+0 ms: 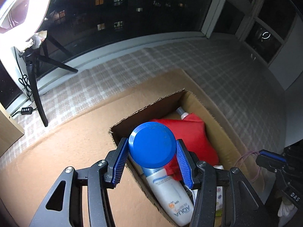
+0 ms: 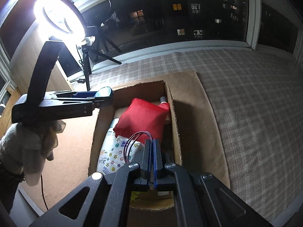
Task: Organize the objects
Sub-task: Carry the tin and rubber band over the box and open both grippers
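My left gripper (image 1: 151, 143) is shut on a round blue container (image 1: 152, 145), held just above the near left corner of an open cardboard box (image 1: 208, 113). Inside the box lie a red pouch (image 1: 189, 132), a white AQUA bottle (image 1: 170, 194) and a grey-capped bottle (image 1: 180, 111). My right gripper (image 2: 152, 141) is shut on thin purple elastic loops (image 2: 132, 141) over the near end of the box (image 2: 174, 117), above a star-printed packet (image 2: 119, 155) and the red pouch (image 2: 142, 117). The left gripper (image 2: 102, 96) shows at the box's left edge.
The box stands on a brown mat (image 1: 56, 160) over a plaid cloth (image 2: 246, 94). A bright ring light (image 2: 58, 17) on a black tripod (image 1: 36, 87) stands at the far left by a dark window. A gloved hand (image 2: 28, 141) holds the left gripper.
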{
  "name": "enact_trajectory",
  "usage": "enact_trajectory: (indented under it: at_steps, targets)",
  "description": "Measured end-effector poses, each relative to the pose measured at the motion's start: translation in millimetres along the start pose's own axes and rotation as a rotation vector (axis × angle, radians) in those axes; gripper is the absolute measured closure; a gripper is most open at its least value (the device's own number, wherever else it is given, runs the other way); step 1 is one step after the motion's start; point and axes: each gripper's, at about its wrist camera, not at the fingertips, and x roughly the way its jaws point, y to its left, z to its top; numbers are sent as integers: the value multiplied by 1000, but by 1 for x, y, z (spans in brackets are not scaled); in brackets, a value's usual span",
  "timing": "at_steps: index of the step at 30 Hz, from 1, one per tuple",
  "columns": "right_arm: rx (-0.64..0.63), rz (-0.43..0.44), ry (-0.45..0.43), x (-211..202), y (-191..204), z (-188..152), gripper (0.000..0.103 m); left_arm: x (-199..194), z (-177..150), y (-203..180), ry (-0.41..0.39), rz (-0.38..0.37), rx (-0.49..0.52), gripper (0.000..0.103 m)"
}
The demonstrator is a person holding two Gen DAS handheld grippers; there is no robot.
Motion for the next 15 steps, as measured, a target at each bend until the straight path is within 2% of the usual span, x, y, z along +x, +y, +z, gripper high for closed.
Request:
enact_trajectory:
  at_steps: [4, 5, 6, 8, 10, 15]
  targets:
    - [-2, 12, 5, 1, 0, 0, 97, 7, 3, 2, 6, 5, -8, 49]
    - [-4, 10, 7, 1, 1, 0, 86, 7, 3, 2, 7, 5, -9, 49]
    - [-7, 6, 6, 2, 2, 0, 70, 8, 4, 3, 10, -3, -11, 49]
    - [-1, -4, -7, -1, 3, 1, 58, 11, 6, 5, 28, -15, -21, 43]
    - [3, 3, -14, -2, 4, 2, 58, 11, 5, 5, 35, -18, -26, 32]
    - [23, 10, -2, -2, 6, 2, 57, 9, 3, 8, 32, -26, -8, 31]
